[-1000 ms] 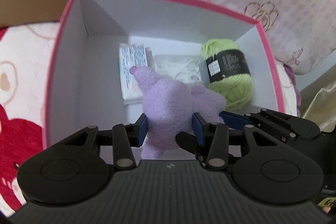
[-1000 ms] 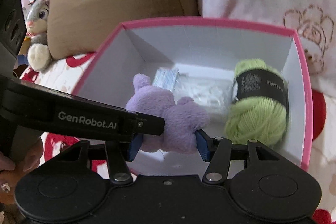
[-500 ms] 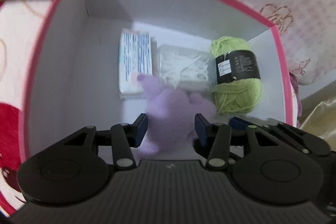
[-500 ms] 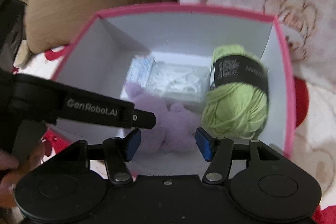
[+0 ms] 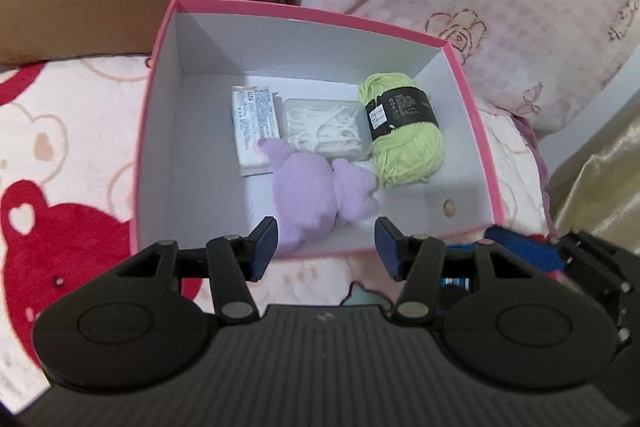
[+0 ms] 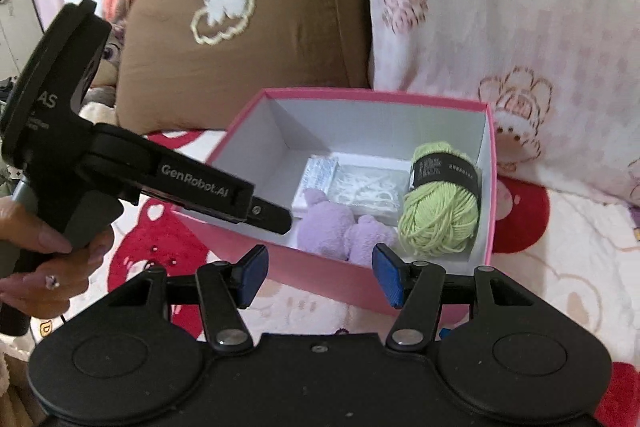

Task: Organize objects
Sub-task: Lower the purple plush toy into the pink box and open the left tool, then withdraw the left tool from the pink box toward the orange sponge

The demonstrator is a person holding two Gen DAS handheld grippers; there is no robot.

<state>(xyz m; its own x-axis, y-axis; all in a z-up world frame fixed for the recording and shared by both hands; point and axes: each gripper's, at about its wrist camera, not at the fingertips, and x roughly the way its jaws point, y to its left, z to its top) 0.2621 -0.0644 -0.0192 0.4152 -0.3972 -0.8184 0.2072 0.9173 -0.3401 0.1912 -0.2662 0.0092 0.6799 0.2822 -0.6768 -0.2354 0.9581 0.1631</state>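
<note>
Left wrist view looks down into a pink box point(image 5: 472, 115) with white inner walls, sitting on a pink-and-red bear-print blanket point(image 5: 60, 187). On the box floor a purple plush toy point(image 5: 316, 195) lies near the front wall, its pointed end touching a white printed packet point(image 5: 256, 123). Just beside the packet, toward the right, is a clear pouch of white cord point(image 5: 324, 127), and beside that a ball of green yarn point(image 5: 404, 135) with a black paper band, close to the right wall. The left gripper point(image 5: 326, 251) hangs above the front rim of the box; its jaws are opening, the blue pads clear of everything, with only air between them and the plush toy lying free below. At the right edge of this view, part of the other black tool shows. Right wrist view shows the right gripper point(image 6: 320, 273) above the near pink wall, its blue pads spread apart and pinching nothing; the toy lies beyond them inside the box. Here the left tool reaches in from the left over the box corner, with a hand point(image 6: 44, 259) wrapped around its grip. Behind the box stand a brown cushion point(image 6: 248, 27) with a cloud-shaped patch and a pink floral quilt point(image 6: 500, 27).
</note>
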